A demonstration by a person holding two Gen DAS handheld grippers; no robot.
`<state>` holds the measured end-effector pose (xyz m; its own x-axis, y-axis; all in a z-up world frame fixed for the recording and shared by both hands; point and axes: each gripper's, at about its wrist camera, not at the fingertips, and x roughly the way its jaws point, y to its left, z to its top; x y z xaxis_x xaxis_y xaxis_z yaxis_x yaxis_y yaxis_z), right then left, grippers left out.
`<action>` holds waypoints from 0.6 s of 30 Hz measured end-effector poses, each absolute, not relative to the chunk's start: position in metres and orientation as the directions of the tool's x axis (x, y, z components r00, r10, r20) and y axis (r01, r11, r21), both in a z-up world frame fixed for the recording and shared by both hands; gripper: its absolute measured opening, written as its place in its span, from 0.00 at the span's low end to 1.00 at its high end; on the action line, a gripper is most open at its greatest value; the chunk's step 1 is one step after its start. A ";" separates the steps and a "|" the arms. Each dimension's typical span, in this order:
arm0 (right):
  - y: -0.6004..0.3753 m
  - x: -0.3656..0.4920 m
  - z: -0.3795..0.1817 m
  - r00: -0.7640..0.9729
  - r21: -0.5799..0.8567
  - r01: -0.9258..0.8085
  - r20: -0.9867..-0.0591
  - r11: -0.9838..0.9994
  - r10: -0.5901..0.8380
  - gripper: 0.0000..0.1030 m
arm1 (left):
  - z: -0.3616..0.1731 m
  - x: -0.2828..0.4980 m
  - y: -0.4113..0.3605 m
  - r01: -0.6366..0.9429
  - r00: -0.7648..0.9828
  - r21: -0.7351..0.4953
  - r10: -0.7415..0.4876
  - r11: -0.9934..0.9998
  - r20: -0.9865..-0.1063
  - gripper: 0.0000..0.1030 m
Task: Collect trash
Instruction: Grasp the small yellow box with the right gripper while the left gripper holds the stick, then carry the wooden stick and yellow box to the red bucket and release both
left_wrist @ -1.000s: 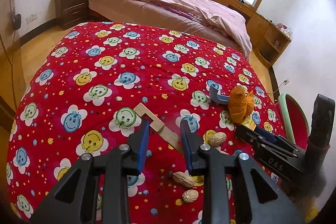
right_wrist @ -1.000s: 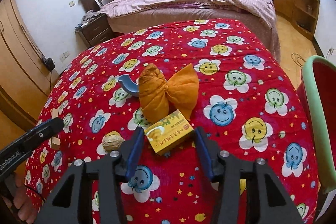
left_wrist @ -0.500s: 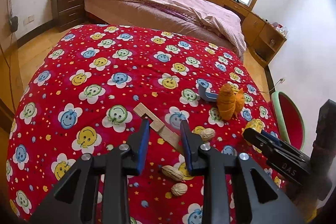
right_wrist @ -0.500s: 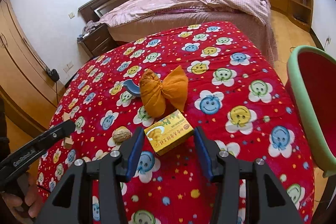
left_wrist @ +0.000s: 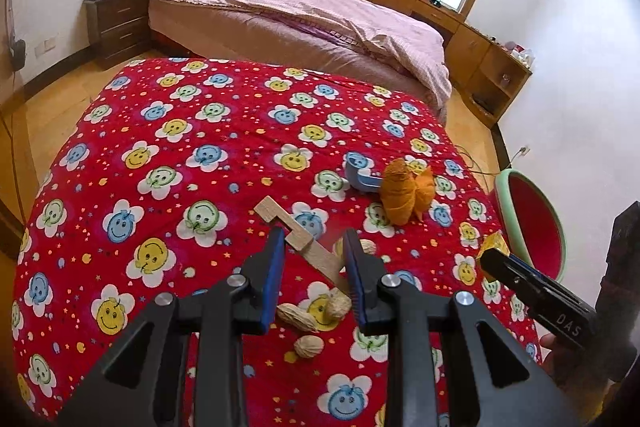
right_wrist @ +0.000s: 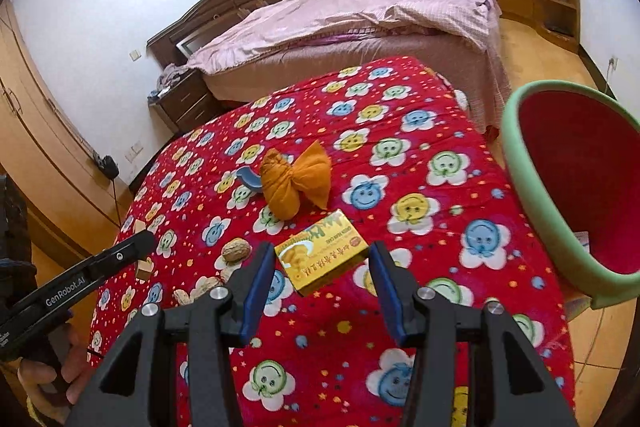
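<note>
My left gripper is shut on a notched wooden strip and holds it above the red smiley-flower cloth. My right gripper is shut on a yellow carton, also lifted off the cloth. Peanut shells and a walnut lie under the left gripper; a walnut shows in the right wrist view. An orange knotted cloth and a blue scoop lie further back. A red bin with a green rim stands right of the table.
A bed with a pink cover stands beyond the table, a dark nightstand to its left. Wooden cabinets line the far wall under a window. Wooden wardrobe doors are on the left.
Both grippers have risen and pulled back, carrying the wooden strip and the yellow carton up off the cloth. The red bin has come much further into the right wrist view.
</note>
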<state>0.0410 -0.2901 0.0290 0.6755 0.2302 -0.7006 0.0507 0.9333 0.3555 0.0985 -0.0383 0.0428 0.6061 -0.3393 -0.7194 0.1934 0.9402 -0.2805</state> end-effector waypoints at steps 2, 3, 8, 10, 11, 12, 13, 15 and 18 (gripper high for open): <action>-0.296 0.037 0.031 0.684 0.357 0.062 -0.695 0.932 0.221 0.50 | 0.045 0.097 -0.041 0.204 0.604 -0.283 -0.348 0.937 -0.717 0.29; -0.299 0.034 0.032 0.688 0.358 0.067 -0.692 0.931 0.217 0.50 | 0.046 0.095 -0.044 0.211 0.603 -0.283 -0.352 0.936 -0.716 0.29; -0.317 0.022 0.039 0.714 0.368 0.099 -0.674 0.924 0.192 0.50 | 0.051 0.090 -0.055 0.241 0.599 -0.283 -0.371 0.929 -0.709 0.29; -0.326 0.017 0.041 0.723 0.373 0.114 -0.667 0.921 0.180 0.50 | 0.054 0.088 -0.060 0.254 0.596 -0.284 -0.380 0.925 -0.707 0.29; -0.330 0.014 0.042 0.727 0.375 0.122 -0.664 0.919 0.174 0.50 | 0.055 0.087 -0.063 0.261 0.594 -0.283 -0.385 0.923 -0.706 0.29; -0.335 0.010 0.044 0.733 0.378 0.132 -0.659 0.916 0.167 0.50 | 0.056 0.086 -0.067 0.270 0.592 -0.282 -0.390 0.921 -0.705 0.29; -0.338 0.008 0.045 0.737 0.380 0.138 -0.656 0.915 0.161 0.50 | 0.057 0.086 -0.069 0.277 0.590 -0.281 -0.394 0.919 -0.705 0.29; -0.347 0.002 0.048 0.746 0.384 0.153 -0.649 0.911 0.148 0.50 | 0.059 0.085 -0.078 0.295 0.583 -0.278 -0.403 0.914 -0.706 0.29; -0.361 -0.007 0.051 0.759 0.388 0.180 -0.639 0.904 0.123 0.50 | 0.061 0.084 -0.090 0.321 0.571 -0.277 -0.419 0.906 -0.707 0.29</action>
<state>-0.0070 -0.3612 0.0514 0.7590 0.1229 -0.6394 0.1803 0.9040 0.3878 0.0837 -0.0897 0.0608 0.5706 -0.4186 -0.7065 0.3213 0.9055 -0.2771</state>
